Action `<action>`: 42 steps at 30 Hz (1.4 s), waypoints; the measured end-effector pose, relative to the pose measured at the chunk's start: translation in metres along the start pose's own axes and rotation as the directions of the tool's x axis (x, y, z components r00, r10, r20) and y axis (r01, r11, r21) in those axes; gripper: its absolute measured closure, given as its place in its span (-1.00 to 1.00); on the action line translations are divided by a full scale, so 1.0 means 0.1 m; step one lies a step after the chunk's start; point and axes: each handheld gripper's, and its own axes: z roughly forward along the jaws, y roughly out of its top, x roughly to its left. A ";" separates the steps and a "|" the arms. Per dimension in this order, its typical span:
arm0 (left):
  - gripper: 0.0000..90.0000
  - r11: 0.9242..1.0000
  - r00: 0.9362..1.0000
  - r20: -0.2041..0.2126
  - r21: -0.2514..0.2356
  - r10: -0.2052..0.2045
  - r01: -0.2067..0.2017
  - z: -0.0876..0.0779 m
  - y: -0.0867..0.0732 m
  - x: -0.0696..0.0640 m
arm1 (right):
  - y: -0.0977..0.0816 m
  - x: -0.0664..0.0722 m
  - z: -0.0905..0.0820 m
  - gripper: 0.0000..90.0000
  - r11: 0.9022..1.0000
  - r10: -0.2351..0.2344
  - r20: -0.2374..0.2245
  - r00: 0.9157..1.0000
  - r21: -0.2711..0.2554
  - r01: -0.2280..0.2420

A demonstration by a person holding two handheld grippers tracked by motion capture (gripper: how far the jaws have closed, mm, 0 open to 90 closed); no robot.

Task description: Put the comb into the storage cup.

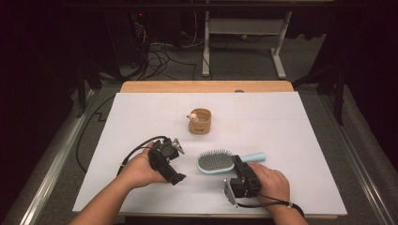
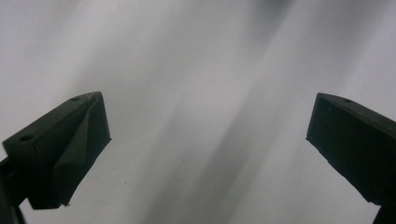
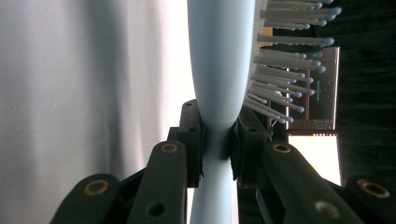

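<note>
**Brush pinched at the neck, left jaws spread over bare sheet**

Your right gripper (image 1: pixel 240 165) pinches the brush (image 1: pixel 217 161) at the narrow neck where head meets handle; in the right gripper view the two pads press on the brush (image 3: pixel 219 70) from both sides, with the bristles standing off to one side. In the high view the brush sits just right of the table's middle, near your edge, bristles up, head pointing left and the pale blue handle running right past your right hand (image 1: pixel 272 180).

Your left gripper (image 1: pixel 170 161) is left of the brush head, near it but apart. Its jaws are spread wide with nothing between them; the left gripper view shows only blurred white sheet between the two black jaws. Your left hand (image 1: pixel 141 171) holds it low over the sheet (image 1: pixel 291 122).

The cup (image 1: pixel 200 121) stands upright beyond the brush, well apart from both grippers, with a small pale figure (image 1: pixel 192 116) at its left rim.

Room: the sheet lies open to the right of the brush handle as far as the right edge, and open across the far left and far right corners. A strip of bare wooden table (image 1: pixel 206 86) shows past the sheet's far edge. Your hands work near the front edge, with little sheet behind them.

Count: one brush, one cup, one figure, two grippers.
</note>
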 end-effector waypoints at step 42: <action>-0.99 0.812 0.969 0.212 -0.537 -0.130 0.227 -0.19 -0.34 0.42 | -0.09 -0.08 -0.04 0.73 0.996 0.087 -0.002 0.996 0.025 -0.087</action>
